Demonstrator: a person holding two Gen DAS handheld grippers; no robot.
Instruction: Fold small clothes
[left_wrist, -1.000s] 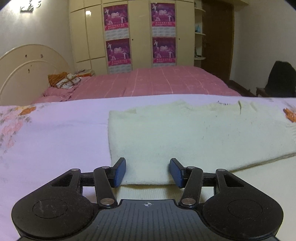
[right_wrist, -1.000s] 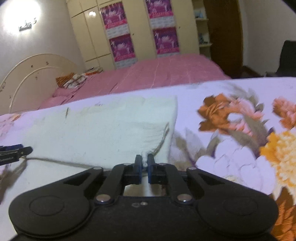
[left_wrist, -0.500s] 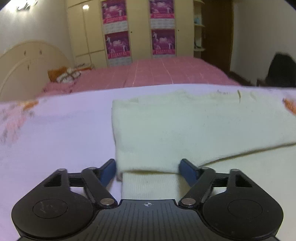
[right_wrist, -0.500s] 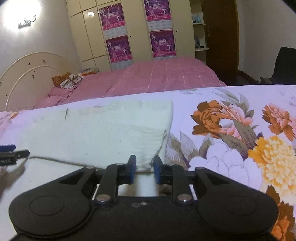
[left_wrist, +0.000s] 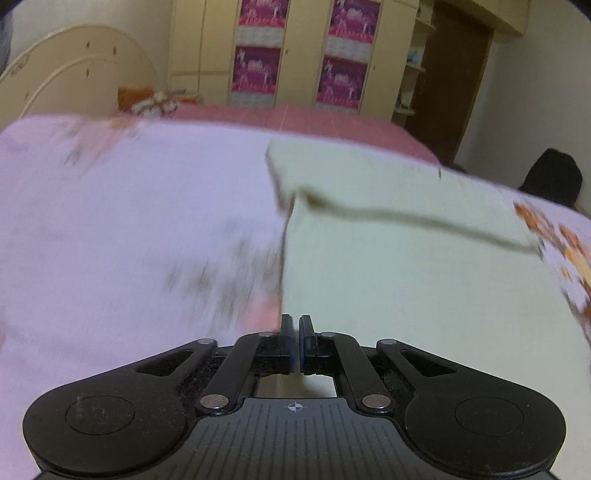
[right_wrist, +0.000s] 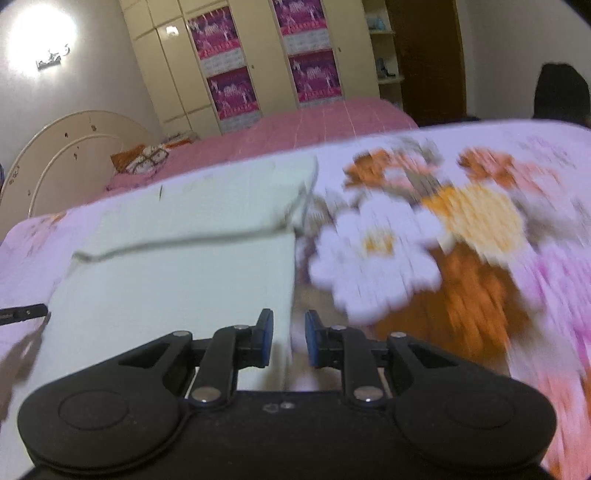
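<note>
The pale cream folded knit garment (left_wrist: 406, 266) lies on the floral lilac bedspread (left_wrist: 129, 221). Left gripper (left_wrist: 298, 343) jaws pressed together, empty — right gripper (right_wrist: 289, 338) jaws slightly spread, straddling its near-right edge. A hurried pinch there could drag the fold open.

Floral sheet (right_wrist: 424, 236) smeared by motion blur, print unreadable in both views. Cream garment (left_wrist: 406, 266) near edge hidden under left tool (left_wrist: 295, 338) body. Wardrobe posters (left_wrist: 341, 50) too small to read.
</note>
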